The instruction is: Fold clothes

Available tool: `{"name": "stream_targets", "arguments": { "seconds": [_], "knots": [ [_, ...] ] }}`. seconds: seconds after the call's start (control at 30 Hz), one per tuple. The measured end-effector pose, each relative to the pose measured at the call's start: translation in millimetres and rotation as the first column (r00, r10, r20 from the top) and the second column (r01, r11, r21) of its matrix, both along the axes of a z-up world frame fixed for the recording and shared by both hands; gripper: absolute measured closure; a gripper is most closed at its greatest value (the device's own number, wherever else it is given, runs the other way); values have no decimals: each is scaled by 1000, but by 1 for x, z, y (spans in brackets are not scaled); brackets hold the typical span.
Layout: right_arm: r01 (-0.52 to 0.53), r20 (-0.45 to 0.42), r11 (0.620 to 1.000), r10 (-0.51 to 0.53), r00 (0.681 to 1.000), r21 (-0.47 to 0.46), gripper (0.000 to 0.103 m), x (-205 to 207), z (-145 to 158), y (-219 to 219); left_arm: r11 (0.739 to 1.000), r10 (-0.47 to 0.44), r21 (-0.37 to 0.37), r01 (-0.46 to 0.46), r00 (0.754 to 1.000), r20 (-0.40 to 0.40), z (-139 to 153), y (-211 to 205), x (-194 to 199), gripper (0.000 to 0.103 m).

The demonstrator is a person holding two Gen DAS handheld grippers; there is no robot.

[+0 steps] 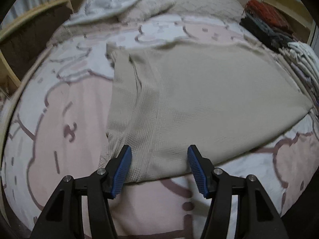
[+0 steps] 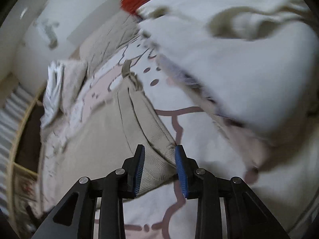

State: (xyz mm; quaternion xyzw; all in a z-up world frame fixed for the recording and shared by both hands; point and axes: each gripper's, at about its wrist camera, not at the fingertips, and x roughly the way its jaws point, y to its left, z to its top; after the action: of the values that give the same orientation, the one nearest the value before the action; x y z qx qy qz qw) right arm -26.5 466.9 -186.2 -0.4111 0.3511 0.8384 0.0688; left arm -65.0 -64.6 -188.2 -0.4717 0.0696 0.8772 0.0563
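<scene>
We saw a beige waffle-knit garment [image 1: 195,99] spread on the bed [image 1: 59,135]. Our left tongs [image 1: 159,167] gaped wide over its near hem, gripping nothing; our right tongs [image 2: 160,169] (partly open) straddled a corner. Only the right view showed a white pile [image 2: 239,69] close.

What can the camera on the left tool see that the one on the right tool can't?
Only the left view shows the whole beige waffle garment spread flat and the dark folded stack at the bed's far edge. Only the right view shows a big white cloth looming close, blurred. Both show the pink patterned bedspread, the pillows, and an open tool at the garment's near edge.
</scene>
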Motion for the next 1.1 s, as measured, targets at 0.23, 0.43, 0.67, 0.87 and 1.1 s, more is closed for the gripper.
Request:
{"name": "stream_targets", "arguments": {
  "seconds": [0.23,0.43,0.67,0.87,1.1],
  "knots": [
    [56,-4,976,-58,998,-210,14,23,-25,-3,984,-174,0,177,969,-177,35,80,22,45],
    [86,40,953,-78,996,-292,40,4,-55,-1,905,-423,-78,418,871,-250,30,179,41,44],
    [-17,3,949,19,1000,-313,88,-13,-40,-9,740,-673,-231,632,688,-273,14,284,63,44],
    [-167,-60,931,156,986,-324,89,-24,-3,-13,704,-710,-282,652,636,-302,18,345,58,44],
    [-334,-45,893,336,941,-301,89,-46,19,-20,744,-668,-349,570,660,-344,24,386,38,45]
  ]
}}
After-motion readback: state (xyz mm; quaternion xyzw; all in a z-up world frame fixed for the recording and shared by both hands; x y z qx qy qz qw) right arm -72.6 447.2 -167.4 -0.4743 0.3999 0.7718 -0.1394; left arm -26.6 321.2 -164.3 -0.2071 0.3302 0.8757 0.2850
